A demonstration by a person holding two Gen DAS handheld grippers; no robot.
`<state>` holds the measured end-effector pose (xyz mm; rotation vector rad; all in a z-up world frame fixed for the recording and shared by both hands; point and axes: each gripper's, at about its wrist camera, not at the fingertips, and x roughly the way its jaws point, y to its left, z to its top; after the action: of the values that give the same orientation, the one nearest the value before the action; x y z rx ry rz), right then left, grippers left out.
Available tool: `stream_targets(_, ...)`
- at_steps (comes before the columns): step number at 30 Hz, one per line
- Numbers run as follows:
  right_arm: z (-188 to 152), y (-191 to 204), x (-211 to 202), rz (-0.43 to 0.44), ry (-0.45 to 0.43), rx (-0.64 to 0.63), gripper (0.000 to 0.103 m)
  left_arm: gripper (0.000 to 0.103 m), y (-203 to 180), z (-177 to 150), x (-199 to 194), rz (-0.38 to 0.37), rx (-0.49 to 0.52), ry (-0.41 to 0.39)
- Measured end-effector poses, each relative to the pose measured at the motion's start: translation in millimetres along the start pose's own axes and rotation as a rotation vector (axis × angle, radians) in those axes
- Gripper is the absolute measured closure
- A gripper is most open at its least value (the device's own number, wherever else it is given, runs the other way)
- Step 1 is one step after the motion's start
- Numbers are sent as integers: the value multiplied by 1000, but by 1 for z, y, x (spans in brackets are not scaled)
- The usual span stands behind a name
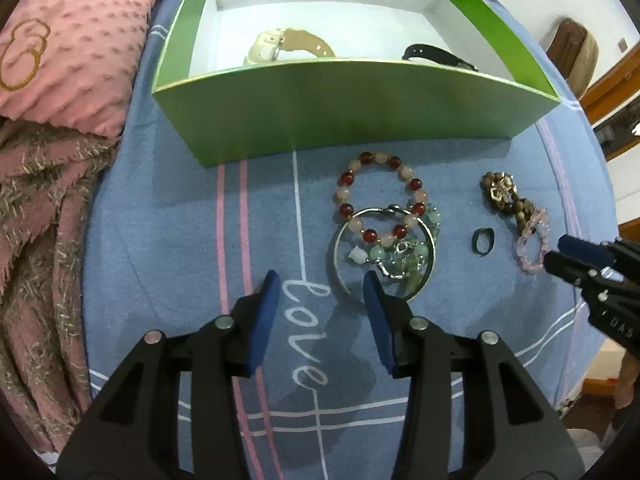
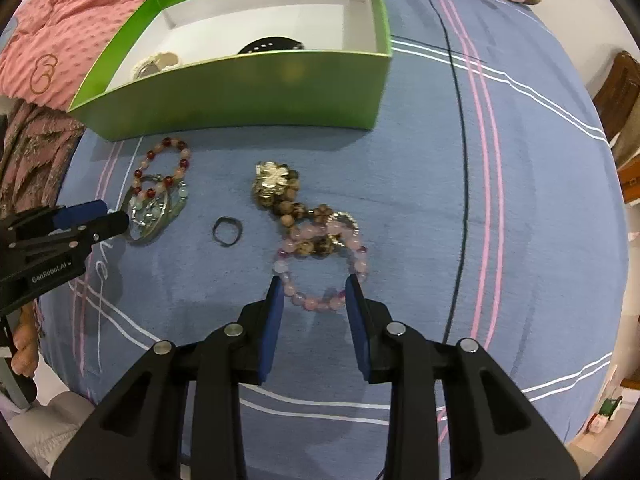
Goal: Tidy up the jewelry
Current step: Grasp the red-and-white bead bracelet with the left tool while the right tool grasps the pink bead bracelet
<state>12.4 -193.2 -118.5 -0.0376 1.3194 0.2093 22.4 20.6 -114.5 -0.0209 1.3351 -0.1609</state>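
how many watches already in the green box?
2. A beige watch lies at the left of the green box, a black one at the right. The near wall may hide more.

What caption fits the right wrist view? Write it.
Open right gripper poised over pink bead bracelet, green box behind on blue bedsheet.

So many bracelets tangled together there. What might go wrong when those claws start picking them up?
The pink bead bracelet overlaps the brown bead string, so the open right claw may drag both. The silver bangle lies under the red bead bracelet, so the open left claw could snag several.
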Motion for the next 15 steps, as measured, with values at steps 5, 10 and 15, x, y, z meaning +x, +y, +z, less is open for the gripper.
stream_targets(5, -3, -13, -1, -11, 3, 34, 71, 76, -11, -2, 2, 32, 27, -2)
stream_targets(10, -8, -19, 1, -12, 5, 62, 71, 96, -4, -13, -2, -25, 11, 13)
stream_targets(15, -10, -16, 1, 1, 3, 50, 71, 98, 3, -29, -15, -30, -8, 0)
